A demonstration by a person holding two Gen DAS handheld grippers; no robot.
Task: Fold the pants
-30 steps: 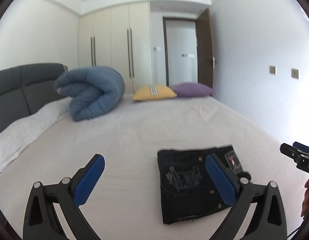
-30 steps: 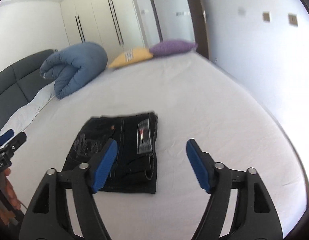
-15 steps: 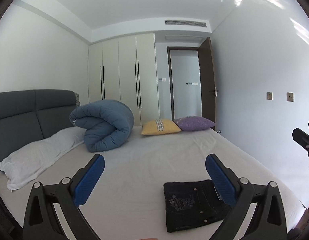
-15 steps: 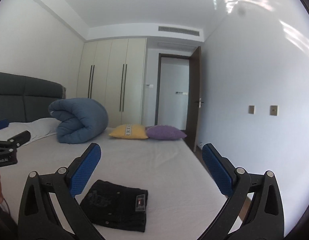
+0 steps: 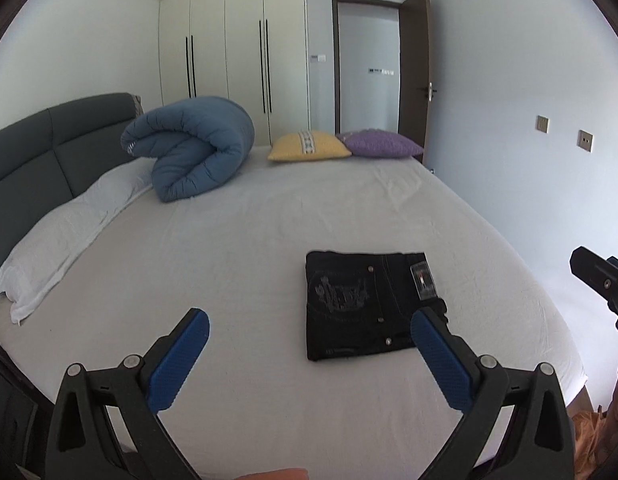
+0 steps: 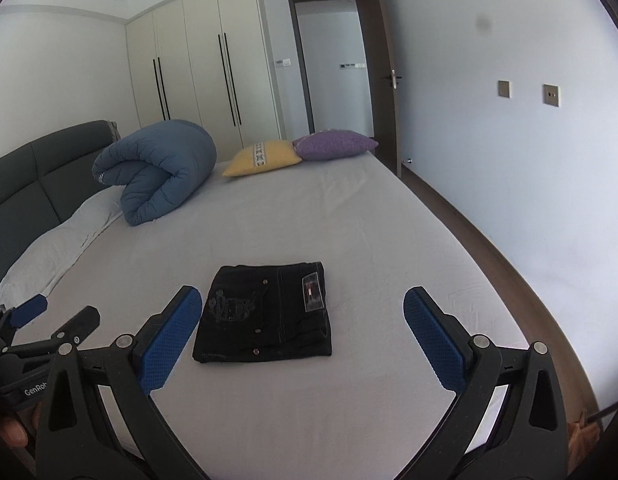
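2 grippers are mine, and both hang above the near edge of the bed [image 5: 269,240] with nothing between their blue pads. My left gripper [image 5: 309,364] is spread wide and released; my right gripper [image 6: 303,340] is also fully released, its jaws having just been opening to their widest with nothing between them. The pants [image 6: 265,314] lie folded into a compact dark rectangle flat on the pale sheet, near the foot-side edge and well apart from everything else on the bed. In the left wrist view the pants [image 5: 369,304] sit just beyond and partly behind my right-hand pad; in the right wrist view they lie between the 2 pads but farther out, untouched. An embroidered pocket faces up, with a small label [image 6: 312,292] near 1 side. At the far side rest a rolled blue duvet [image 5: 197,148], a white pillow [image 5: 69,232], a yellow cushion [image 5: 309,146] and a purple cushion [image 5: 379,145], the 2 cushions touching. Behind them stand a wardrobe [image 5: 229,48] and an open door [image 5: 415,72].
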